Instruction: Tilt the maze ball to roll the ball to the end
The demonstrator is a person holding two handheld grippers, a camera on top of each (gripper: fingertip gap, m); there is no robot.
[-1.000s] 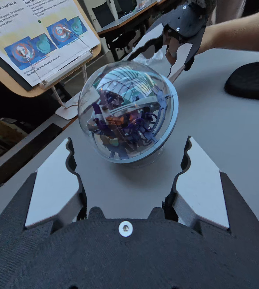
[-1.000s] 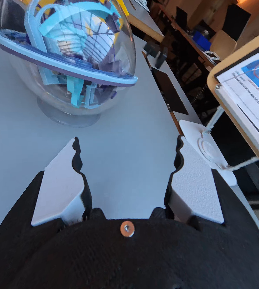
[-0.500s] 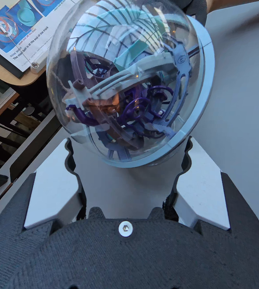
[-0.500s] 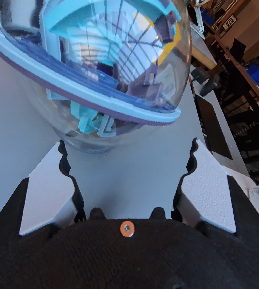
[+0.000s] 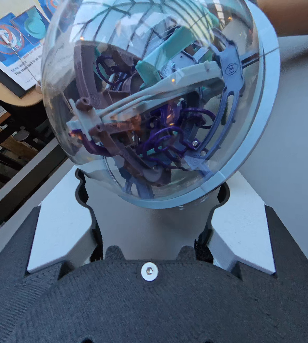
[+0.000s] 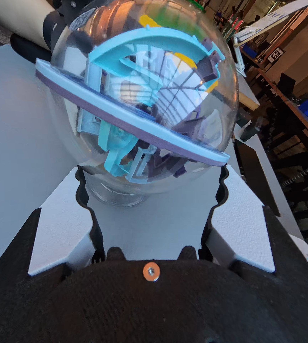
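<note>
Between both tongs' open tips [image 5: 151, 182] [image 6: 150, 178]: maze ball [image 5: 149, 96].

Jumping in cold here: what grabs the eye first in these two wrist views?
The clear maze ball fills both views, its tracks tangled purple, brown and teal, a pale blue rim band running slantwise. It sits on a clear stand on the grey table. The left gripper and right gripper flank its underside, both open.
</note>
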